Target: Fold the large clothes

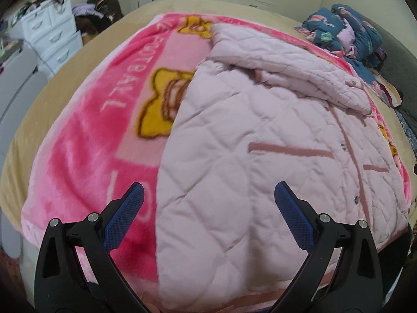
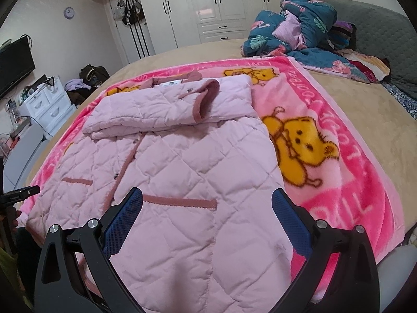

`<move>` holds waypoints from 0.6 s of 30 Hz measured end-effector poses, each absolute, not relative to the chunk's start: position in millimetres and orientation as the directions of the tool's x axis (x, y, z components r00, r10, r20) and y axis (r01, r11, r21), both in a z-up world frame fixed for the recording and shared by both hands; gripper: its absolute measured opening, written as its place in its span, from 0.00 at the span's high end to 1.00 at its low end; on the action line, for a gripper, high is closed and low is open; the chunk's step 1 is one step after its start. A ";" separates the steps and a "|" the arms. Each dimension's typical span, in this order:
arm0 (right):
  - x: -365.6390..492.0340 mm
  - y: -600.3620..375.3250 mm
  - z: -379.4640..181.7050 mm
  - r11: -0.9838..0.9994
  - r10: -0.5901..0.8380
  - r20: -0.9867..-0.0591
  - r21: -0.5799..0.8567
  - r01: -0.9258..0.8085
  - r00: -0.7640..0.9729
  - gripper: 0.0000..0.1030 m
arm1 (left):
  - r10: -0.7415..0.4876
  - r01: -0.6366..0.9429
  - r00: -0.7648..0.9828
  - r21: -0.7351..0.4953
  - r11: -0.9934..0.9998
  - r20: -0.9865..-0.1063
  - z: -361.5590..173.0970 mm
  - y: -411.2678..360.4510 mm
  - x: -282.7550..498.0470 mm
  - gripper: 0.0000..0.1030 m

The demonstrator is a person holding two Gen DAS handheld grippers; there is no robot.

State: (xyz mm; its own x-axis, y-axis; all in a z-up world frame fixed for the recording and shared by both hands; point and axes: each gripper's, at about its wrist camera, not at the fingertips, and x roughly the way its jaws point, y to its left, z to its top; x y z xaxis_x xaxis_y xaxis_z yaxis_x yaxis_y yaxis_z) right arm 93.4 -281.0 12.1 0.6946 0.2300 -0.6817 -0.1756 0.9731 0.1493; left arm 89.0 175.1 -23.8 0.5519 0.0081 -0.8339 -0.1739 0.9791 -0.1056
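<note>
A pale pink quilted jacket (image 1: 260,140) lies flat on a bright pink bear-print blanket (image 1: 86,135) on the bed. Its sleeves are folded across the chest near the collar. My left gripper (image 1: 208,190) is open and empty, hovering above the jacket's lower left hem. In the right wrist view the jacket (image 2: 166,167) fills the middle, with a darker pink cuff (image 2: 206,99) on top and the blanket (image 2: 338,182) to the right. My right gripper (image 2: 207,195) is open and empty above the jacket's lower right part, near a pocket trim.
A rumpled blue floral duvet (image 2: 294,26) lies at the bed's far right. White wardrobes (image 2: 208,5) line the back wall. White drawers (image 2: 47,104) and a dark bag (image 2: 93,74) stand left of the bed. The other gripper's handle (image 2: 18,195) shows at the left edge.
</note>
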 end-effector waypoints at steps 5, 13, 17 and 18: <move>91.8 -284.4 8.1 0.974 0.224 -0.692 0.144 -0.172 0.686 0.04 | -0.016 -0.190 0.511 -0.131 0.973 -0.859 -38.3 187.8 79.8 0.09; 88.3 -288.7 5.1 0.977 0.214 -0.705 0.135 -0.167 0.677 0.04 | -0.073 -0.177 0.467 -0.174 0.969 -0.881 -54.7 194.2 65.7 0.09; 81.5 -290.5 3.3 0.977 0.208 -0.716 0.122 -0.174 0.666 0.04 | -0.103 -0.166 0.457 -0.198 0.966 -0.884 -60.3 194.0 60.5 0.09; 79.2 -291.7 2.5 0.978 0.203 -0.720 0.116 -0.172 0.664 0.04 | -0.105 -0.161 0.456 -0.198 0.967 -0.884 -61.1 193.2 58.8 0.09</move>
